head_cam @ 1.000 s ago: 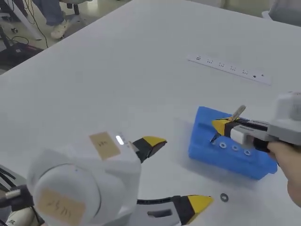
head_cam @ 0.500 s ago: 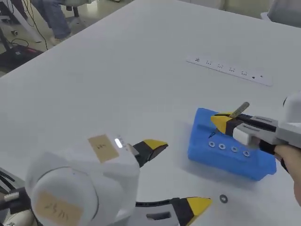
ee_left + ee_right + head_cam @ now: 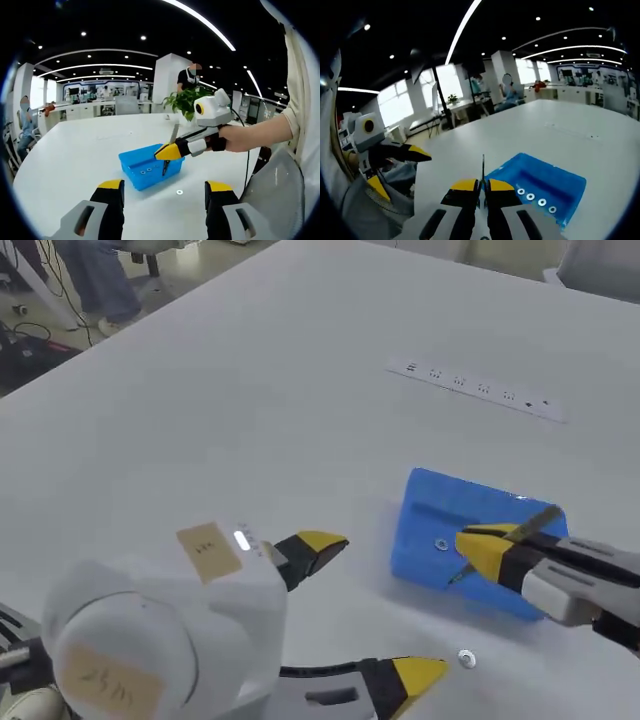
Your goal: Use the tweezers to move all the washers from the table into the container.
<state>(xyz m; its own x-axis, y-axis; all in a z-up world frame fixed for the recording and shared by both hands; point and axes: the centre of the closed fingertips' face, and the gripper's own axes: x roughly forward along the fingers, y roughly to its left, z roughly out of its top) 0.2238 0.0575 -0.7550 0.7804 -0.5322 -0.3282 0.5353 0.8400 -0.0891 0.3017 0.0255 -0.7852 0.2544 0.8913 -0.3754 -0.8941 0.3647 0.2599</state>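
The right gripper (image 3: 478, 545) is clamping the tweezers (image 3: 537, 522) at the blue container (image 3: 430, 502); the left gripper (image 3: 372, 608) is hovering open and empty.

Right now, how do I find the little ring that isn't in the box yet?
Look at the big white table, then find the blue container on it. Just outside its near wall lies one small silver washer, alone on the tabletop; the other washers sit inside the container.
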